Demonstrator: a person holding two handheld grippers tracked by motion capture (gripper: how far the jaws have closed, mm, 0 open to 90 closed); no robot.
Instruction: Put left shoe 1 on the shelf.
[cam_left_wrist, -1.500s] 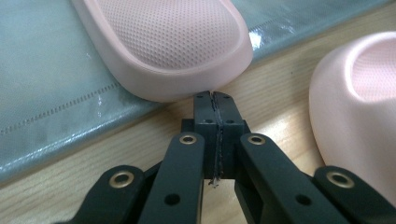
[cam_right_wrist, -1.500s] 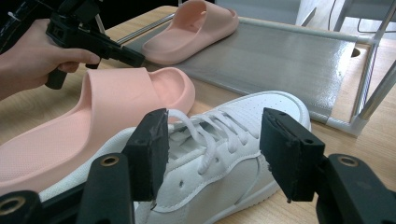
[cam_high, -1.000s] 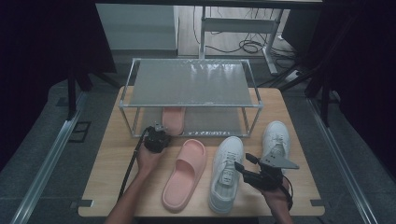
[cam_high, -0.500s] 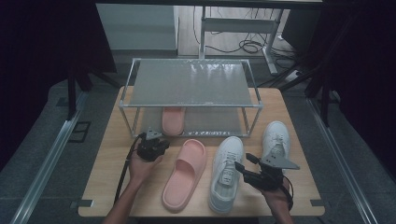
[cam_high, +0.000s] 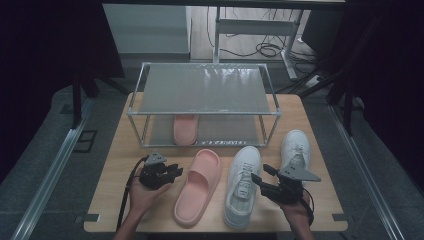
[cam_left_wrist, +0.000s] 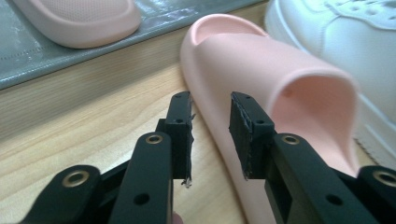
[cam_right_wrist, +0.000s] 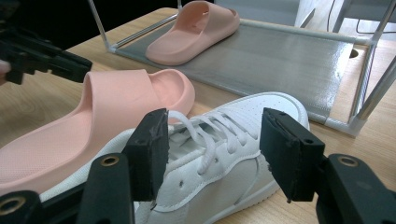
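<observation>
One pink foam slide (cam_high: 185, 128) is already sitting on the metal rack's lower shelf (cam_high: 220, 131). The left tongs (cam_high: 172, 173), jaws just opening and empty, are nearing its mate (cam_high: 197, 186) on the worktop (cam_high: 120, 165); the right tongs (cam_high: 260, 180) are hovering wide over a white laced sneaker (cam_high: 242, 186).

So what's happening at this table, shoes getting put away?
It looks that way. A person holds a gripper in each hand before a two-tier rack. One pink slipper already lies on the rack's lower shelf. The left gripper, its jaws just opening with nothing between them, is beside the second pink slipper on the table. The right gripper is open at the nearer white sneaker; another sneaker lies beyond.
</observation>
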